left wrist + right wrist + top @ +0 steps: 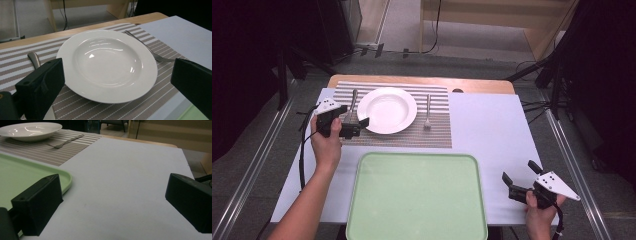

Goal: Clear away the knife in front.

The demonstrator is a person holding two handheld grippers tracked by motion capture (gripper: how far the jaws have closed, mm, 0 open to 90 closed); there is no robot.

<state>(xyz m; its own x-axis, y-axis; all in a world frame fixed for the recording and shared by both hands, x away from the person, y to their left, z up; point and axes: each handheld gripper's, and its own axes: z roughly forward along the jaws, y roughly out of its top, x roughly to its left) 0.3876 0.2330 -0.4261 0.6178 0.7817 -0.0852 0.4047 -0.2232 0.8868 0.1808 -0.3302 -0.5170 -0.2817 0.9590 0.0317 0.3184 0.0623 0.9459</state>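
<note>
The left gripper (353, 126) is hovering at the white plate's (387, 110) near-left rim, jaws spread wide, seemingly lining up a grasp. The right gripper (518, 180) is idling right of the green tray (417, 197), jaws apart.

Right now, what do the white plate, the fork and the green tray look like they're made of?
The white plate looks like glazed ceramic: smooth, glossy, with sharp light reflections in its bowl. The fork looks like polished metal, probably stainless steel: thin, silvery and shiny. The green tray looks like matte plastic: uniform pale green, rounded moulded rim, only a soft sheen. None of this is certain from looks alone.
</note>
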